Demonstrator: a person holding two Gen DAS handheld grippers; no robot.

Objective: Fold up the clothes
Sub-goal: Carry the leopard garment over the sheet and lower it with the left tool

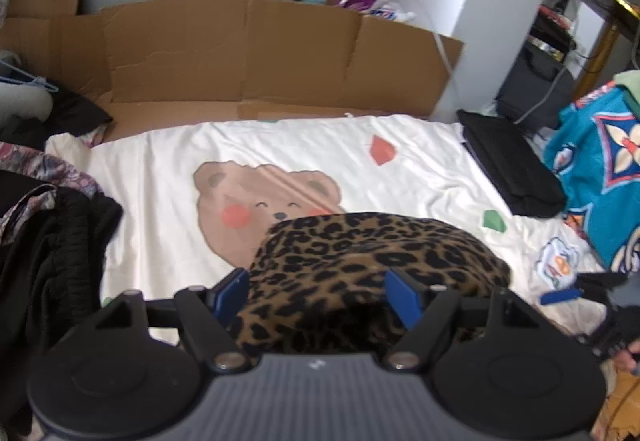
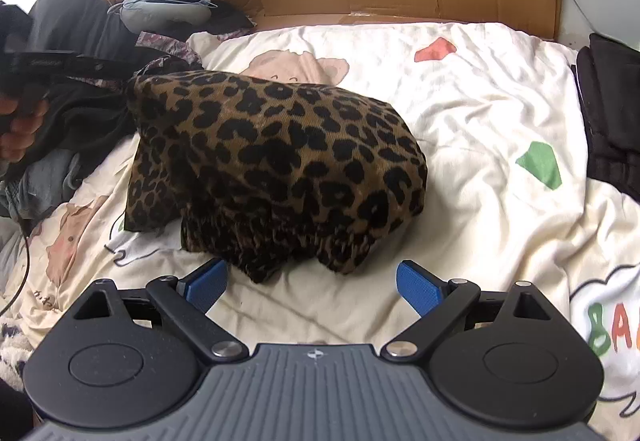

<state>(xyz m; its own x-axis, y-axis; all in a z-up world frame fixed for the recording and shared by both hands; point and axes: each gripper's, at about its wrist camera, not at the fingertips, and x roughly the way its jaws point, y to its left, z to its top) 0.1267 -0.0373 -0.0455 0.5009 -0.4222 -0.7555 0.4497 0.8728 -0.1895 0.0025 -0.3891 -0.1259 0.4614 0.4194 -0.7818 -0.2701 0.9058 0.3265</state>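
A cream bear-print bed cover (image 2: pixel 460 129) fills the scene, with flattened cardboard (image 1: pixel 240 53) at its far edge. A leopard-print garment (image 2: pixel 280 161) lies bunched mid-bed. The left gripper (image 1: pixel 320 293) straddles its near edge with fingers spread, not pressing. The right gripper (image 2: pixel 316 287) hangs over bare cover just near of it, fingers apart and empty.

Leopard-print garment (image 2: pixel 276 161), brown with black spots, folded into a thick, humped bundle, lower edges rumpled, lying mid-bed on cream bear-print bedsheet (image 2: pixel 480 113).
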